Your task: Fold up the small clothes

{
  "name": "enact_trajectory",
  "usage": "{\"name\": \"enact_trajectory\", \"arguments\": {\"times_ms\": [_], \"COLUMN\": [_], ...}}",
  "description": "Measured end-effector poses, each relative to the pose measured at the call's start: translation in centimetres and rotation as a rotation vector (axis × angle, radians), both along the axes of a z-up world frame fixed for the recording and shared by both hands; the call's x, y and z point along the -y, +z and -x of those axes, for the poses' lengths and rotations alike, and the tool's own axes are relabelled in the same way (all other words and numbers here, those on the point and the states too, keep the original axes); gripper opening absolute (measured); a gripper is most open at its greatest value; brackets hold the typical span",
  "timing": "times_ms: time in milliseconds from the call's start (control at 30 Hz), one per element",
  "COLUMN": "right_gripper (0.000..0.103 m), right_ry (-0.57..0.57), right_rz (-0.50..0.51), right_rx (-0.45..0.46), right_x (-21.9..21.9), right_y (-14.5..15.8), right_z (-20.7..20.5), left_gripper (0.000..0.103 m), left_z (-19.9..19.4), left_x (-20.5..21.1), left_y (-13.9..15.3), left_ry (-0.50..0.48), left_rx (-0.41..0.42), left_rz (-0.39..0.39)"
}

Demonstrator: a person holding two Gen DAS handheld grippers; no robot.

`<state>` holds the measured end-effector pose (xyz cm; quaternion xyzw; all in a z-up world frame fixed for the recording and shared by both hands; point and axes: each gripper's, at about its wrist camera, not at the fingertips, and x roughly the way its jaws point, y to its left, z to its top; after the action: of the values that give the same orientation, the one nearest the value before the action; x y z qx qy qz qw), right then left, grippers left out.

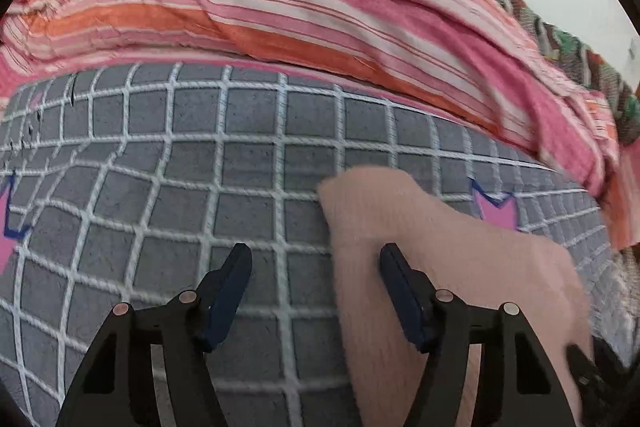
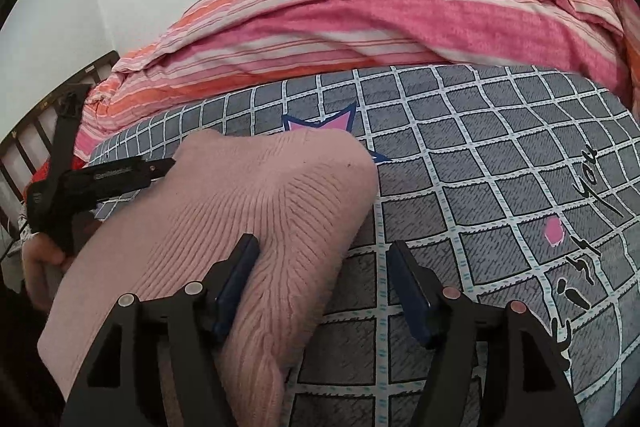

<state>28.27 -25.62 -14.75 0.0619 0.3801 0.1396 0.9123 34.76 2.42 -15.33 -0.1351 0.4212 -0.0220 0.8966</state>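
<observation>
The left claw (image 1: 316,259) stands part open, its right pad against the edge of the pink knit garment (image 1: 440,259), gripping nothing. The right claw (image 2: 324,259) gapes likewise, its left pad on the ribbed knit, empty. The garment lies bunched on the grey checked bedspread (image 2: 480,155), lower left in the right view.

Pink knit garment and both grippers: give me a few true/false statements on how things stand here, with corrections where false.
1. The pink knit garment lies on a grey checked sheet. True.
2. The left gripper is clamped shut on the garment. False: its jaws stand apart, one finger over the knit, one over the sheet.
3. A striped pink and orange blanket is bunched behind the sheet. True.
4. The right gripper holds a folded sock. False: its jaws are open, nothing pinched.
</observation>
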Motion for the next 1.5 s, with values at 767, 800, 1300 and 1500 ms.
{"name": "enact_trajectory", "arguments": {"times_ms": [767, 800, 1300, 1500], "right_gripper": [0.064, 0.061, 0.061, 0.061], "right_ry": [0.017, 0.013, 0.011, -0.037], "right_rz": [0.067, 0.06, 0.089, 0.046], "right_rx": [-0.027, -0.023, -0.064, -0.078], "right_x": [1.1, 1.0, -1.1, -1.1], "right_y": [2.4, 2.8, 0.5, 0.1], "right_z": [6.3, 6.3, 4.2, 4.3], "left_gripper": [0.066, 0.066, 0.079, 0.082], "left_z": [14.7, 14.8, 13.2, 13.0], "left_x": [3.2, 3.1, 4.2, 3.4], "left_y": [2.1, 2.6, 0.6, 0.1], "left_ry": [-0.203, -0.199, -0.154, -0.148], "left_rx": [0.059, 0.074, 0.085, 0.09], "left_rz": [0.036, 0.021, -0.089, -0.029]}}
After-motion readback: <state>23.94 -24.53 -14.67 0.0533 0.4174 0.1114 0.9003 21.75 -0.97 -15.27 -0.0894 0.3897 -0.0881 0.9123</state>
